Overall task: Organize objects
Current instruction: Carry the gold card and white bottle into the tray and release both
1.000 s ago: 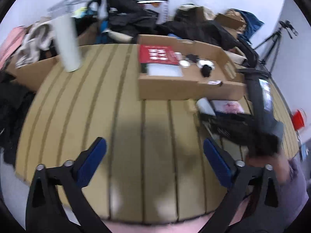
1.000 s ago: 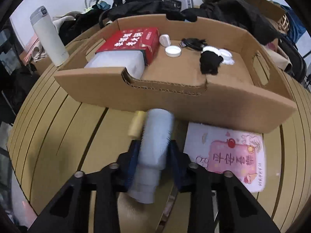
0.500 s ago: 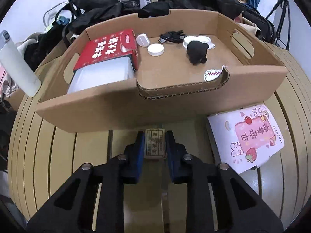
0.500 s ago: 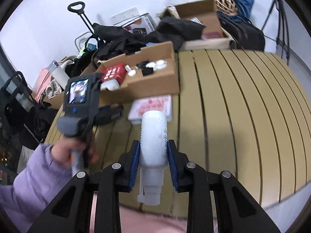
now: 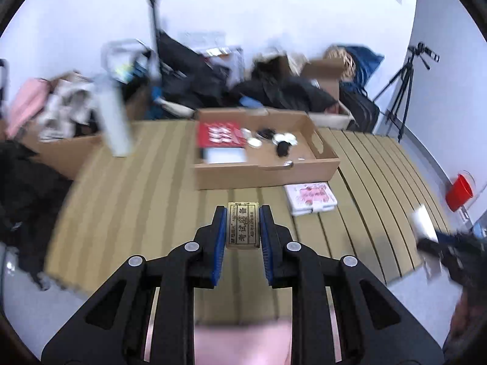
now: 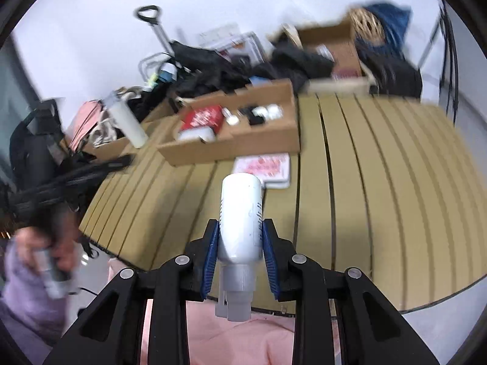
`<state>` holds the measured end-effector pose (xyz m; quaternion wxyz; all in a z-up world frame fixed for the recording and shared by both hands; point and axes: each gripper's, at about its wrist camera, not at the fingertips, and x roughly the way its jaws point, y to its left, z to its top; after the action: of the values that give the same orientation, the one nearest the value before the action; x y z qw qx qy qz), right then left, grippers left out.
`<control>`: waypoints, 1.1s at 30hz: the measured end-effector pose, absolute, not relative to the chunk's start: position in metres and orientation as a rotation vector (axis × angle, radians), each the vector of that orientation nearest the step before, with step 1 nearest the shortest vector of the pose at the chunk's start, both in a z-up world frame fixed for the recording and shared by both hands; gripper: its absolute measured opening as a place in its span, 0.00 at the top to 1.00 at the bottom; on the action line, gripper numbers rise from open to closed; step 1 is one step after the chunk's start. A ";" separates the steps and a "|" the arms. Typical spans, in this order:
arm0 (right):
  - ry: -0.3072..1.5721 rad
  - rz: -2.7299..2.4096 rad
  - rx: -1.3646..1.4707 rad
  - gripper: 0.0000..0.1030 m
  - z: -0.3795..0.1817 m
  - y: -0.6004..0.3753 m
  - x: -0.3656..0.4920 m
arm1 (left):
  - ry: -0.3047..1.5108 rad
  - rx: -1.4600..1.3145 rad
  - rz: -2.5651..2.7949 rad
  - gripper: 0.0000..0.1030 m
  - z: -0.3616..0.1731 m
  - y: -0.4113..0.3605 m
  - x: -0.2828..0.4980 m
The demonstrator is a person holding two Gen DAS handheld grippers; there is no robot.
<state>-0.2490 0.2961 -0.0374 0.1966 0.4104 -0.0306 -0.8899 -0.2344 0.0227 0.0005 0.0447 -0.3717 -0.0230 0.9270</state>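
Blue pads of the left claw [image 5: 243, 228] are clamped on a small gold packet [image 5: 243, 224] with dark printed characters; the packet sits between the pads near their tips, its far end poking just past them, and it is lifted clear of the slatted wooden desk [image 5: 127, 188]. The right claw [image 6: 240, 243] is clenched on a white bottle [image 6: 242, 213], gripping it low on its body, just above the grey cap end that points back toward the camera; the bottle's rounded base sticks out well beyond the fingertips, above the desk. On the desk beyond both claws lies an open cardboard tray [image 5: 264, 175] holding a red box [image 5: 220, 135], some white caps and a small black item. A flat pink-and-white packet [image 5: 310, 202] lies on the desk just in front of the tray's near wall. A tall white flask [image 5: 114, 124] stands upright near the desk's far left edge, well apart from the tray.
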 end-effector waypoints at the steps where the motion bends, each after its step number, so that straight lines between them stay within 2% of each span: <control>1: -0.037 -2.497 1.125 0.70 -0.029 0.292 -0.235 | -0.063 -1.124 2.847 0.83 0.008 0.014 -0.207; 4: 0.040 -2.521 1.100 0.70 -0.016 0.283 -0.188 | -0.055 -1.132 2.875 0.83 0.010 -0.003 -0.130; 7: -0.032 -2.503 1.086 0.70 -0.015 0.280 -0.133 | -0.186 -1.213 2.821 0.83 0.002 -0.014 -0.084; 8: -0.067 -2.492 1.084 0.70 -0.018 0.278 -0.119 | -0.219 -1.216 2.805 0.83 0.001 -0.015 -0.077; 10: -0.103 -2.478 1.087 0.70 -0.023 0.274 -0.103 | -0.170 -1.172 2.794 0.83 0.008 -0.010 -0.066; 14: -0.014 -2.508 1.079 0.70 -0.023 0.263 -0.086 | -0.172 -1.032 2.816 0.83 0.028 -0.009 -0.051; 17: -0.012 -2.523 1.045 0.70 -0.015 0.264 -0.087 | -0.150 -1.025 2.858 0.83 0.030 -0.011 -0.049; 22: -0.033 -2.513 1.055 0.70 -0.014 0.268 -0.097 | -0.164 -1.047 2.845 0.83 0.032 -0.015 -0.069; 26: 0.010 -2.552 1.019 0.70 0.007 0.274 -0.132 | -0.103 -0.942 2.882 0.83 0.059 -0.008 -0.109; 33: -0.022 -2.498 0.927 0.70 0.091 0.292 -0.257 | -0.104 -0.904 2.756 0.83 0.128 0.013 -0.254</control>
<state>-0.2568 0.2919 0.0910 0.2362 0.3380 -0.0082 -0.9110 -0.2539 0.0125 0.1279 0.1192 -0.3093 -0.0355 0.9428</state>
